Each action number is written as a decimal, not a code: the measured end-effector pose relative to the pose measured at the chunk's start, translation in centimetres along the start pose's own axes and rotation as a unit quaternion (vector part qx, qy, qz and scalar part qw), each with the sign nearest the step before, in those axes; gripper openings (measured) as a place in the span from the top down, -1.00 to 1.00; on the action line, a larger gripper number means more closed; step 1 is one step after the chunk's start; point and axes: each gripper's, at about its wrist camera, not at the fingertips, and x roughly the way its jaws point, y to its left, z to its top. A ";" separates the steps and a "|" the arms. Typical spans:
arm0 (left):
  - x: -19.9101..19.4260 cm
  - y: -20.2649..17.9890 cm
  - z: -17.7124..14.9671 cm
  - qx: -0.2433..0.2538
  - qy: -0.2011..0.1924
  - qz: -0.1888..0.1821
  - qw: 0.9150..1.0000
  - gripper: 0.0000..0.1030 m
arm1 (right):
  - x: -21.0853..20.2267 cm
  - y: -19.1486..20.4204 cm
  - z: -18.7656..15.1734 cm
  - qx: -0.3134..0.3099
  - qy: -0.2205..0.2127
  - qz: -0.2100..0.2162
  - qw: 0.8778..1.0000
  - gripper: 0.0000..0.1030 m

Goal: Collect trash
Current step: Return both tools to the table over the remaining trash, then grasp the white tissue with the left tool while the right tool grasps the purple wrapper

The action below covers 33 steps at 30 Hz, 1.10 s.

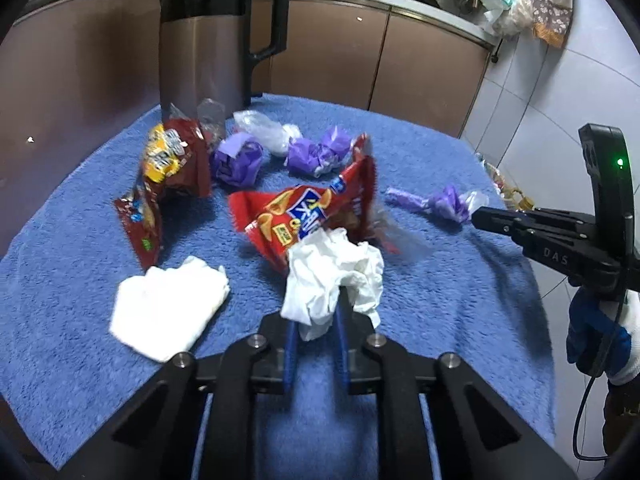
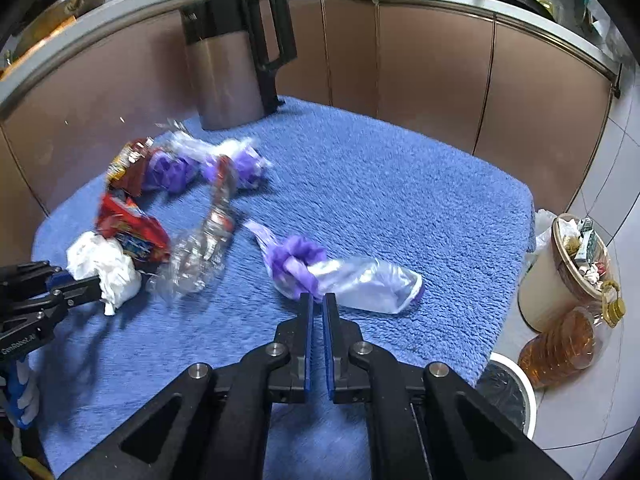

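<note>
Trash lies on a blue towel (image 1: 420,152). My left gripper (image 1: 316,308) is shut on a crumpled white tissue (image 1: 334,276), held above the towel; it also shows in the right wrist view (image 2: 108,268). A red snack bag (image 1: 304,216) lies just beyond it. A second white tissue (image 1: 168,308) lies at the left. My right gripper (image 2: 318,300) is shut on the edge of a purple and clear plastic bag (image 2: 352,278), which also shows in the left wrist view (image 1: 440,200). Purple wads (image 1: 236,160) and a dark red snack bag (image 1: 172,160) lie further back.
A steel kettle (image 1: 208,40) stands at the towel's back. Brown cabinets run behind. On the floor to the right stand a full beige trash bin (image 2: 560,280), an oil bottle (image 2: 564,348) and a white-rimmed bin (image 2: 516,392). Crumpled clear plastic (image 2: 200,256) lies mid-towel.
</note>
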 end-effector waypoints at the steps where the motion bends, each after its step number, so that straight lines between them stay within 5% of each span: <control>1: -0.4 0.1 0.0 0.000 -0.003 0.001 1.000 0.73 | -0.7 0.2 0.0 0.000 -0.007 0.004 1.000 0.91; 8: -3.9 0.6 -0.2 -0.013 -0.032 0.005 0.999 0.75 | -2.8 1.5 0.2 -0.016 -0.021 0.006 1.000 0.86; 12: -4.8 1.2 -0.5 -0.024 -0.037 0.004 0.999 0.75 | -1.7 1.9 0.9 -0.015 -0.025 -0.005 1.000 0.07; 13: -5.0 1.4 -0.6 -0.027 -0.038 0.003 0.999 0.75 | -1.3 2.0 1.2 -0.018 -0.025 -0.010 0.999 0.06; 21: -4.8 2.8 -0.4 -0.047 -0.043 -0.001 0.998 0.75 | 2.7 1.9 2.2 -0.040 0.012 -0.026 0.999 0.06; 23: -4.8 2.8 -0.3 -0.047 -0.043 0.000 0.998 0.75 | 3.0 1.9 2.2 -0.046 0.014 -0.035 0.998 0.29; 28: -5.6 2.3 -0.1 -0.043 -0.051 0.000 0.998 0.75 | 0.9 1.6 2.9 -0.033 -0.012 -0.022 0.999 0.70; 33: -7.7 0.9 0.7 -0.031 -0.072 0.000 0.997 0.75 | -4.5 1.8 3.1 -0.018 -0.065 0.004 0.998 0.70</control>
